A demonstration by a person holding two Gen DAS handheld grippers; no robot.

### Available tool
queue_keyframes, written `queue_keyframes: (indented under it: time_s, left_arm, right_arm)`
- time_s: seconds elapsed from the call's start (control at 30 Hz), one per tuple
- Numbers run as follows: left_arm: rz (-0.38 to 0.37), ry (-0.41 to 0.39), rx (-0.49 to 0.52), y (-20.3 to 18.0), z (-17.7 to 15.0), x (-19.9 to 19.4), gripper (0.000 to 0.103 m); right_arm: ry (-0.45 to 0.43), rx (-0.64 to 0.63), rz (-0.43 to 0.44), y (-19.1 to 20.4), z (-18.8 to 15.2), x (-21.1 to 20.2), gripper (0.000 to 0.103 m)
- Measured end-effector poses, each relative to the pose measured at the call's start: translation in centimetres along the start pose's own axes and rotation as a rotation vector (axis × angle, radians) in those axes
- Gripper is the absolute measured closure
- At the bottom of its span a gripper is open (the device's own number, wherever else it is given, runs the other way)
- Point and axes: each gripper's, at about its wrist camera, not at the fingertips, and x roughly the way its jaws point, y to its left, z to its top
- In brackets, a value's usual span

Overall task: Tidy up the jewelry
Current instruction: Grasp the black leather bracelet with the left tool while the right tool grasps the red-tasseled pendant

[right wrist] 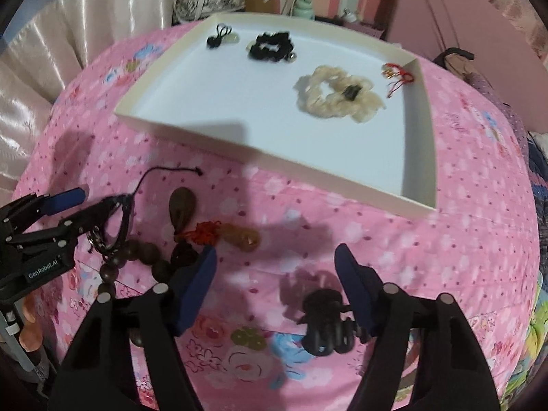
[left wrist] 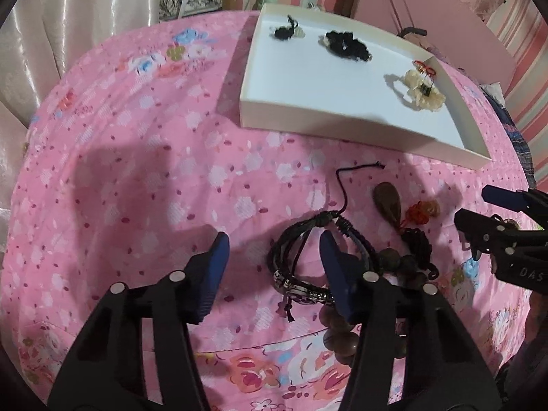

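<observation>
Left wrist view, lower centre: left tool [left wrist: 274, 257] straddled a black braided cord bracelet [left wrist: 308, 239], unclenched; right tool [right wrist: 275, 267] stood released over a black claw clip [right wrist: 325, 322].

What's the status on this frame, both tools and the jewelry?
Left tool open, straddling the black cord bracelet. Right tool open over the black hair claw. White tray holds four pieces. Wooden beads beside the bracelet.

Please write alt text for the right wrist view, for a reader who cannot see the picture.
The right gripper hangs open over a pink floral cloth, a black hair claw clip lying low between its fingers. Behind is a white tray holding a cream scrunchie and a black scrunchie; at left, the left gripper reaches into a black cord bracelet.
</observation>
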Motion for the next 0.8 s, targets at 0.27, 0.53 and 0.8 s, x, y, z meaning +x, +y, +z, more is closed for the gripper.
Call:
queue_keyframes:
  time_s: [0.27, 0.53, 0.8]
  left_arm:
    - [0.004, 0.018, 0.002, 0.0, 0.2, 1.0, 0.057]
    - [0.036, 0.033, 0.039, -0.9, 0.8, 1.8, 0.062]
    - [0.054, 0.072, 0.105, -2.0, 1.6, 2.4, 0.072]
  right_arm:
    - [0.053, -0.019, 0.018, 0.2, 0.6, 2.0, 0.044]
    - [0.078, -0.064, 0.019, 1.0, 1.6, 3.0, 0.044]
    - [0.107, -0.115, 0.017, 1.8, 2.8, 3.9, 0.044]
